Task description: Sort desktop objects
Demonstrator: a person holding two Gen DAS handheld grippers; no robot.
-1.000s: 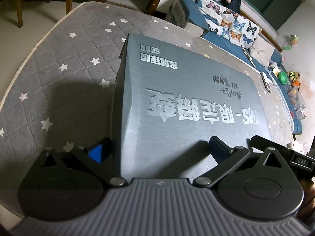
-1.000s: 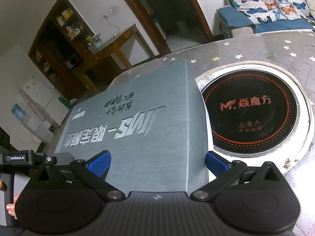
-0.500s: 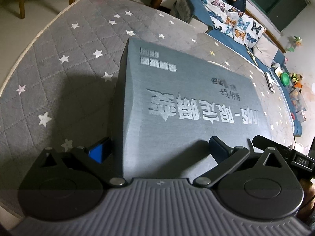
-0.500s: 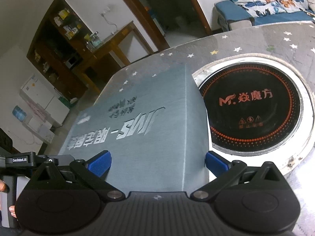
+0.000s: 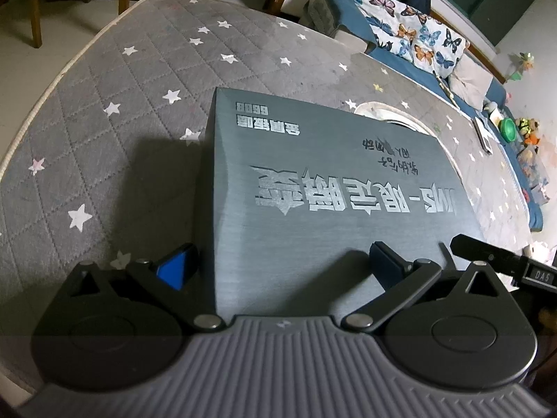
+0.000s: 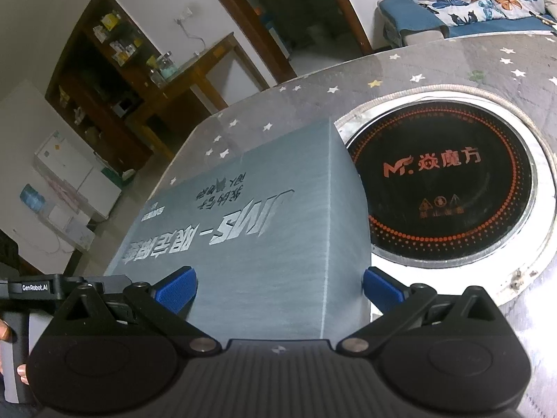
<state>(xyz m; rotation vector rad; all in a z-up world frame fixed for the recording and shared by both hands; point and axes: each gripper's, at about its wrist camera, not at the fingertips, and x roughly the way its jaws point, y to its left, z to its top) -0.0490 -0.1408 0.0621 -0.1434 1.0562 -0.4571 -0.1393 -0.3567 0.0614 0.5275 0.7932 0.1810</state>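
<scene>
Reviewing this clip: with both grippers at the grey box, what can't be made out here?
- Left wrist view: the grey box hides most of the round cooktop behind it.
- Right wrist view: whether the right hand-held gripper presses the box is unclear.
- Both views: the box's near end and contents are hidden by the gripper bodies.

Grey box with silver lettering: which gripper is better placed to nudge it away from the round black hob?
Right, probably: the right gripper has one of its fingers down beside the hob-facing wall of the grey box. The left gripper straddles the opposite edge.
</scene>
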